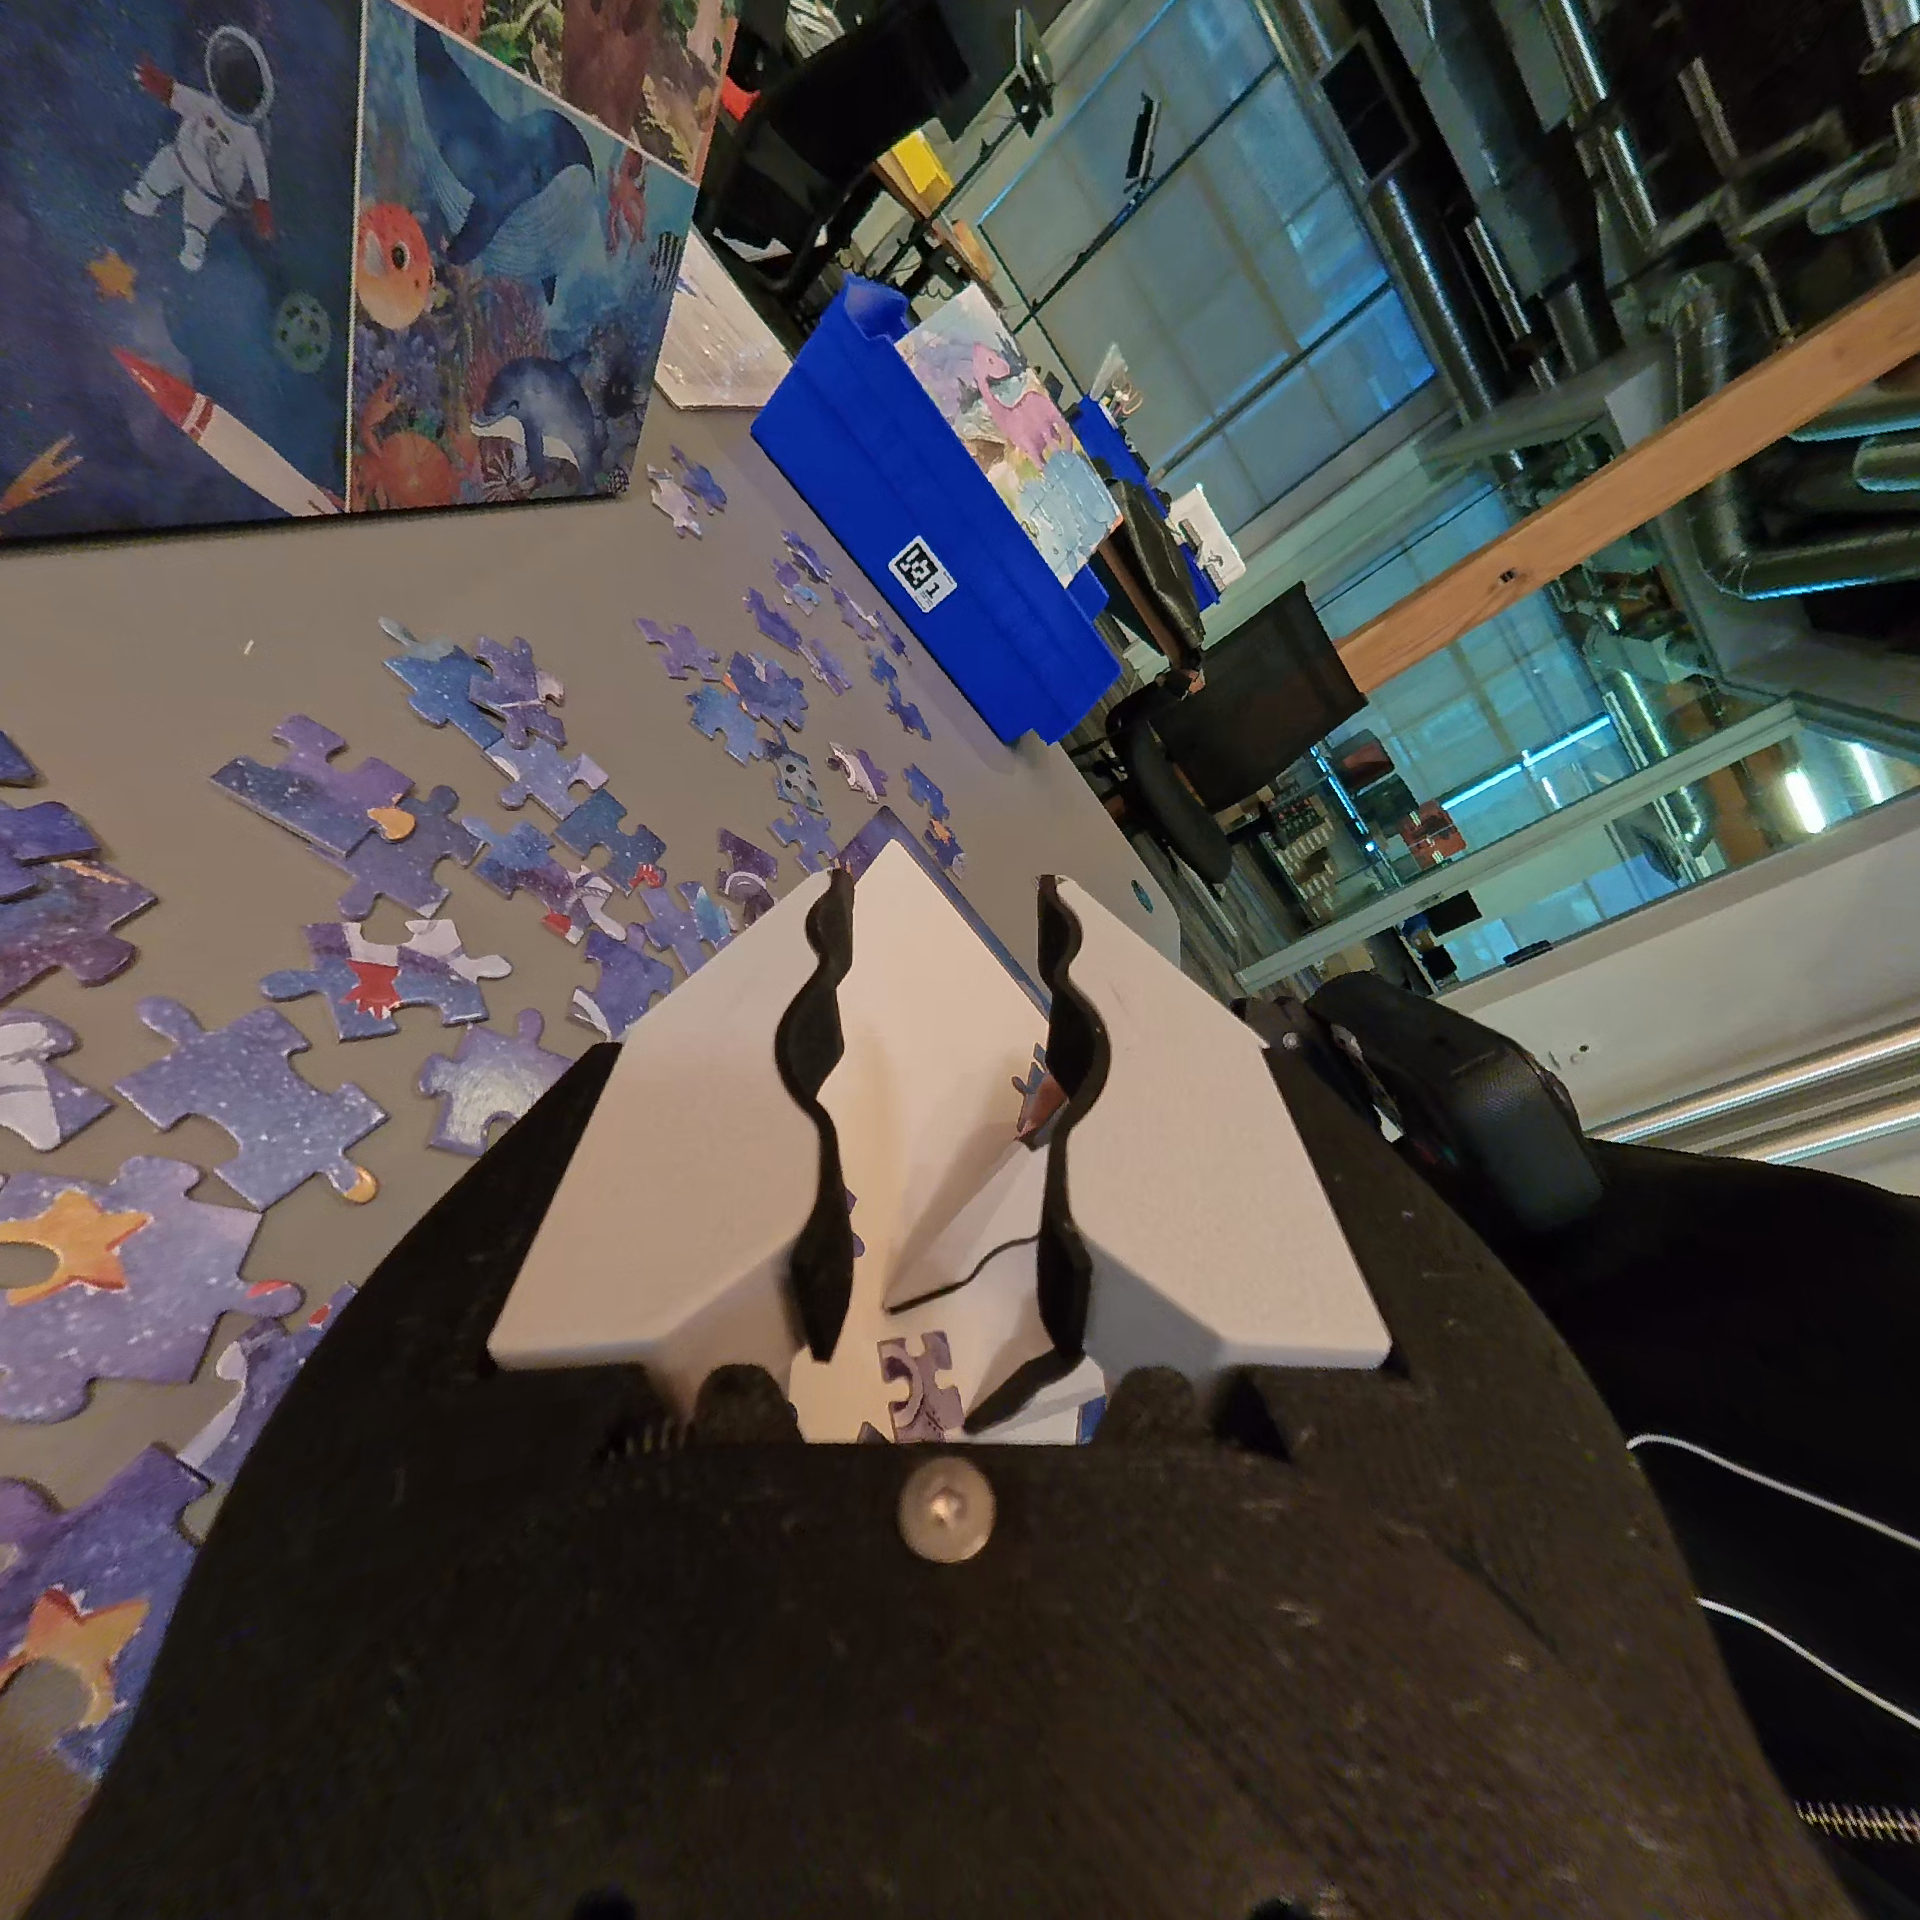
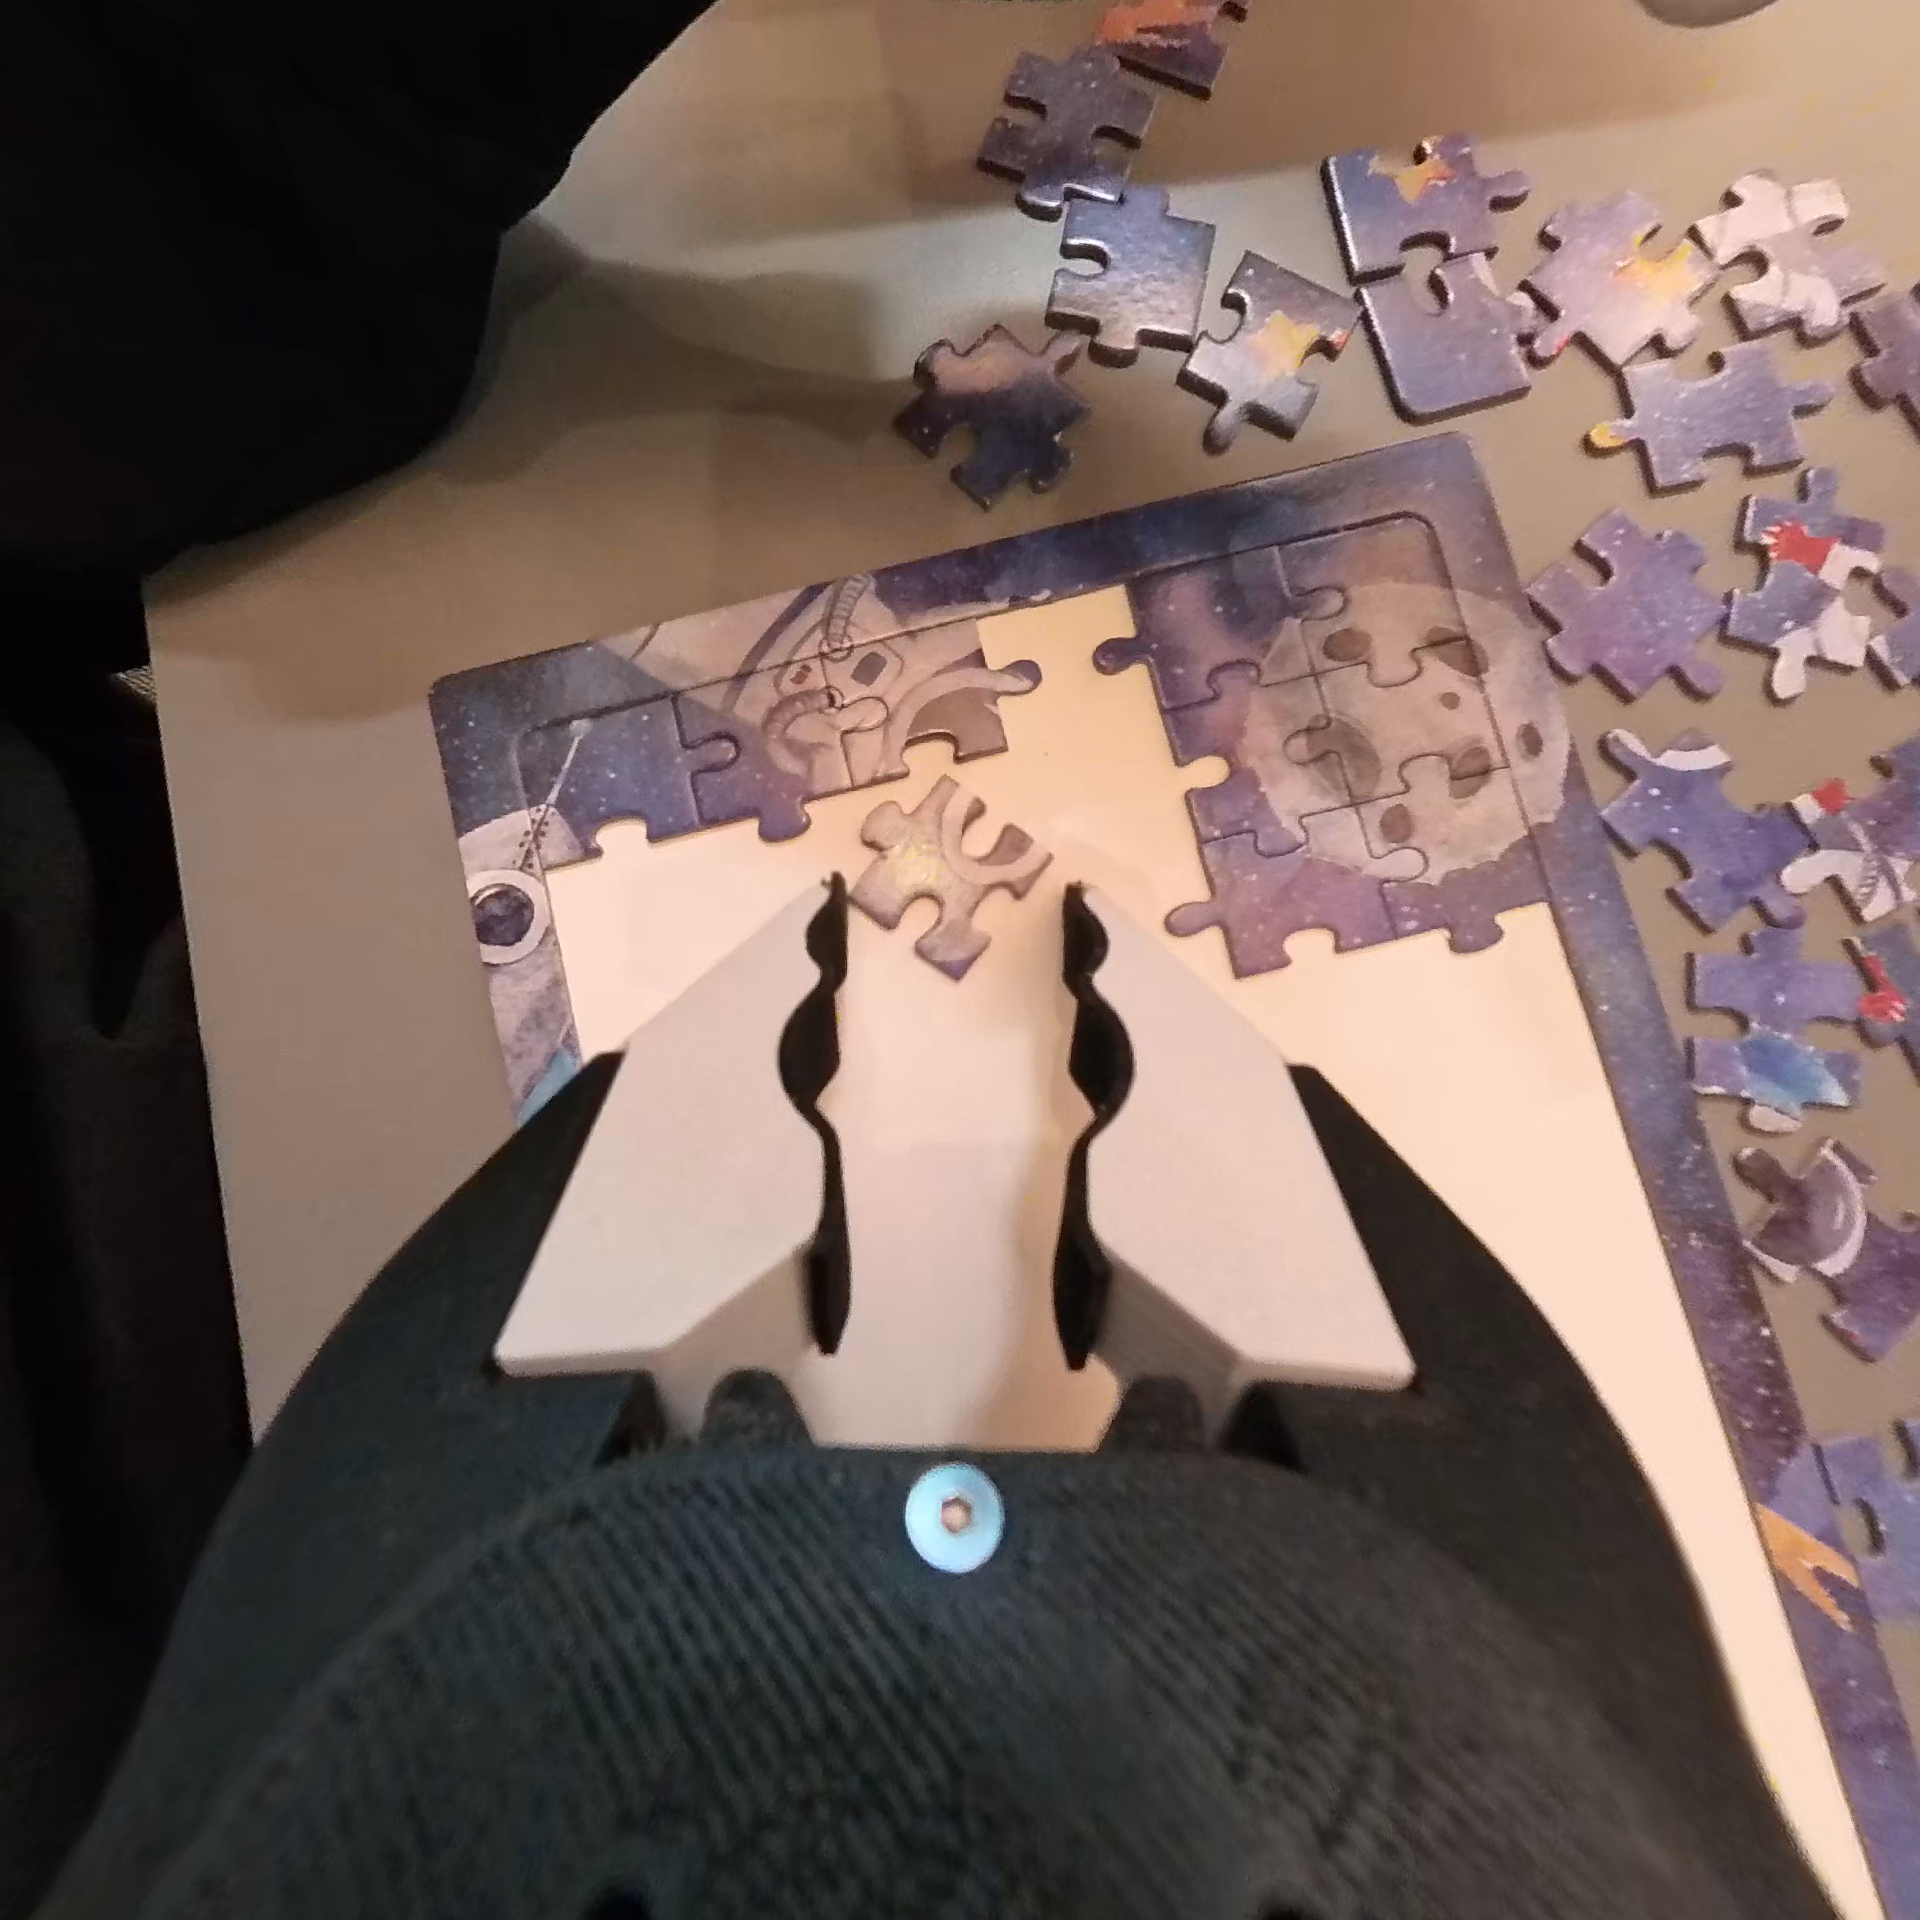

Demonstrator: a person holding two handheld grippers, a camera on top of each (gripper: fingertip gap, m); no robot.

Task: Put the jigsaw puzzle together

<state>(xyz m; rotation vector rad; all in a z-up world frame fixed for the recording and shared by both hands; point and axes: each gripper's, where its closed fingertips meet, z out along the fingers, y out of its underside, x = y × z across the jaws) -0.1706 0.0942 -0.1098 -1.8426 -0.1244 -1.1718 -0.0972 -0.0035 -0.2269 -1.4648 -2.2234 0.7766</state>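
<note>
right claw open by a loose piece — only the left claw's view, open too, shows the blue bin.

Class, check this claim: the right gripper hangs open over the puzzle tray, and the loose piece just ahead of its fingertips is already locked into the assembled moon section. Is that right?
Not quite. The loose piece is not locked into the moon section; it lies by itself, turned askew, on the tray's bare cream floor, apart from both assembled groups. The right wrist view shows this. The right gripper does hang open over the tray.
</note>
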